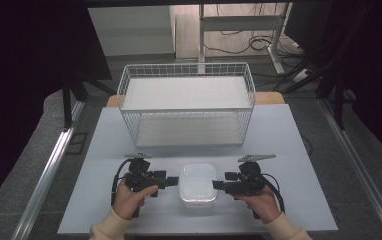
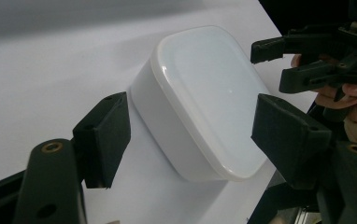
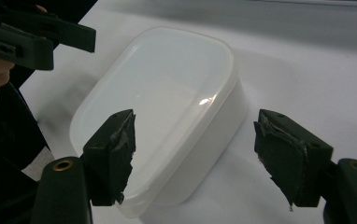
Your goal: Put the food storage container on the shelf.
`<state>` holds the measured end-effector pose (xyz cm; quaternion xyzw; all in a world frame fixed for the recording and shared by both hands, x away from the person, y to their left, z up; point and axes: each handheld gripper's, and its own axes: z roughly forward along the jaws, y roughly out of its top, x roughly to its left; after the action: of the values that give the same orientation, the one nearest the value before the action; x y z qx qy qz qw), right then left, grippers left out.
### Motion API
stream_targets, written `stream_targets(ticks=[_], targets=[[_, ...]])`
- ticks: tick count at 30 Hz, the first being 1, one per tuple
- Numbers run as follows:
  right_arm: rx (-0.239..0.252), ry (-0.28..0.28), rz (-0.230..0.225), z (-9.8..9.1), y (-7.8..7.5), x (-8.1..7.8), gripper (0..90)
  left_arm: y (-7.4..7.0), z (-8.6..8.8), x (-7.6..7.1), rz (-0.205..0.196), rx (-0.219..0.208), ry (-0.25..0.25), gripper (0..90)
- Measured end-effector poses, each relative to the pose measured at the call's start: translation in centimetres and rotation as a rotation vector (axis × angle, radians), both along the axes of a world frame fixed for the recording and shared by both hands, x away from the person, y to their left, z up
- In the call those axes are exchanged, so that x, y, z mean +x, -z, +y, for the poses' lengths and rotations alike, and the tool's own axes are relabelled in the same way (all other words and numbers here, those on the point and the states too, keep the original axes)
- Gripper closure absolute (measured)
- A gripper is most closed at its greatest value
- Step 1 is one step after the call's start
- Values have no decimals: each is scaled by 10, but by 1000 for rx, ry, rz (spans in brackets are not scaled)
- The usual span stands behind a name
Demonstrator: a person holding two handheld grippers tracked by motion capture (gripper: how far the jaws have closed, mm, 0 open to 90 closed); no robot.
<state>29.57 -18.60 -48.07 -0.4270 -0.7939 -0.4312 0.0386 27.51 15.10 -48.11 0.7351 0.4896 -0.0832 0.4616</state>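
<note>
A white lidded plastic box (image 1: 197,182) lies on the table near the front edge, between my two grippers. My left gripper (image 1: 171,181) points at its left side and stands open. In the left gripper view the box (image 2: 204,93) lies just beyond the spread jaws of the left gripper (image 2: 193,135), nothing gripped. My right gripper (image 1: 218,185) faces the box's right side, also open. In the right gripper view the box (image 3: 167,93) sits ahead of the wide-apart jaws of the right gripper (image 3: 200,156), whose left pad overlaps the box's near rim.
A white wire rack (image 1: 186,102) with two shelves stands at the back of the pale table top (image 1: 289,145), open towards me. The opposite gripper (image 2: 307,60) shows beyond the box, as does the other one (image 3: 36,39). Dark floor and metal rails flank the table.
</note>
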Motion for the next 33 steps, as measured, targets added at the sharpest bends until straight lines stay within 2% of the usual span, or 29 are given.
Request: stream_targets(ticks=[6, 9, 13, 19, 21, 24, 28, 31, 32, 33], targets=[[0, -1, 17, 5, 3, 1, 305, 5, -8, 3, 22, -26, -13, 276], [2, -1, 31, 8, 6, 2, 314, 11, -10, 6, 68, -85, -10, 279], [27, 9, 55, 9, 8, 3, 324, 18, -13, 9, 113, -115, -8, 289], [58, 26, 89, 8, 10, 5, 351, 23, -15, 11, 125, -110, -2, 305], [65, 29, 102, 8, 11, 5, 360, 26, -15, 11, 147, -139, 4, 330], [78, 31, 119, 8, 13, 6, 375, 31, -14, 13, 172, -158, 10, 370], [117, 38, 161, 8, 15, 7, 453, 33, -15, 12, 182, -191, 25, 447], [157, 82, 189, 3, 21, 8, 582, 32, -15, 11, 169, -169, 4, 510], [191, 95, 218, -1, 23, 9, 622, 32, -15, 11, 168, -168, 1, 541], [208, 101, 226, -3, 23, 10, 657, 31, -14, 10, 168, -165, -4, 561]])
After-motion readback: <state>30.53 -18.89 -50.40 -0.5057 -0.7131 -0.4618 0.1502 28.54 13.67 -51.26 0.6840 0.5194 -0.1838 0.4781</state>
